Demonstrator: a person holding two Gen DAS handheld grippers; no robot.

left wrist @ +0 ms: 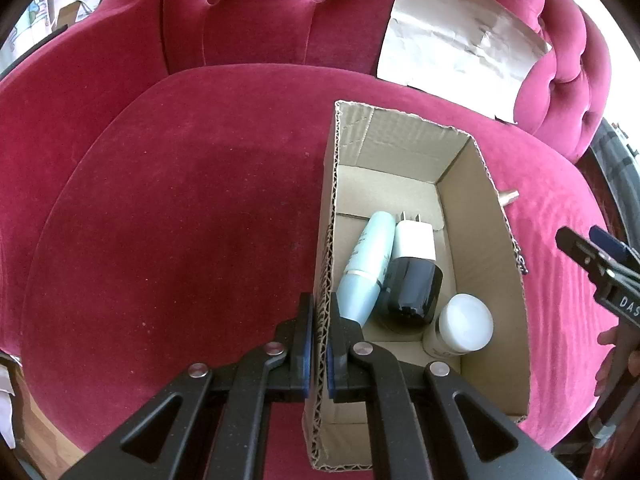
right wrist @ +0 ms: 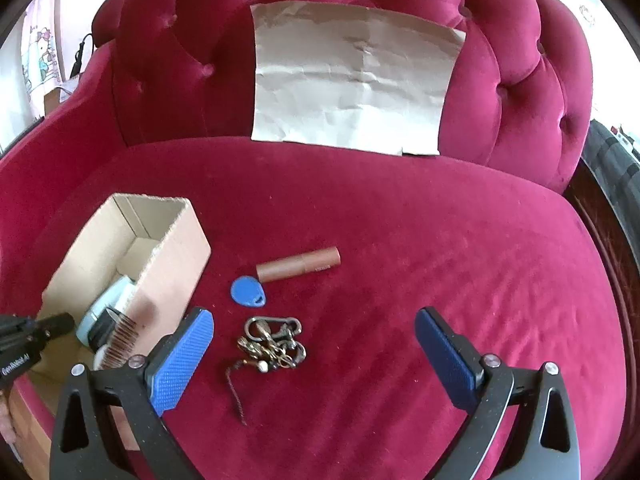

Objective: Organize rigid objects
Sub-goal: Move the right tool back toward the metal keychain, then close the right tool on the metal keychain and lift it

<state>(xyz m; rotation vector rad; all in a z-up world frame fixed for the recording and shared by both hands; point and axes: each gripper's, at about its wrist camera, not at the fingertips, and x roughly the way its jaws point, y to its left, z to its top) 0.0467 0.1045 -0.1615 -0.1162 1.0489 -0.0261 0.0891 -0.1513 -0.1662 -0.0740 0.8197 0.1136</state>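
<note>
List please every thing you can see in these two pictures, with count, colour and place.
box: 1, brown cardboard, on sofa
tube: 1, pale blue, in box
charger: 1, white, in box
jar: 1, black, in box
bottle: 1, white, in box
lipstick: 1, brown, on seat
tag: 1, blue, on seat
keychain: 1, metal, on seat
paper: 1, beige, against backrest
sofa: 1, red
left gripper: clamps box wall
right gripper: open, above keychain

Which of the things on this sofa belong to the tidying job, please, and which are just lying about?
Job: cardboard box; inside it, blue tube, charger, white-capped jar; still out, brown tube, blue tag, keys.

Lying about: crumpled paper.
</note>
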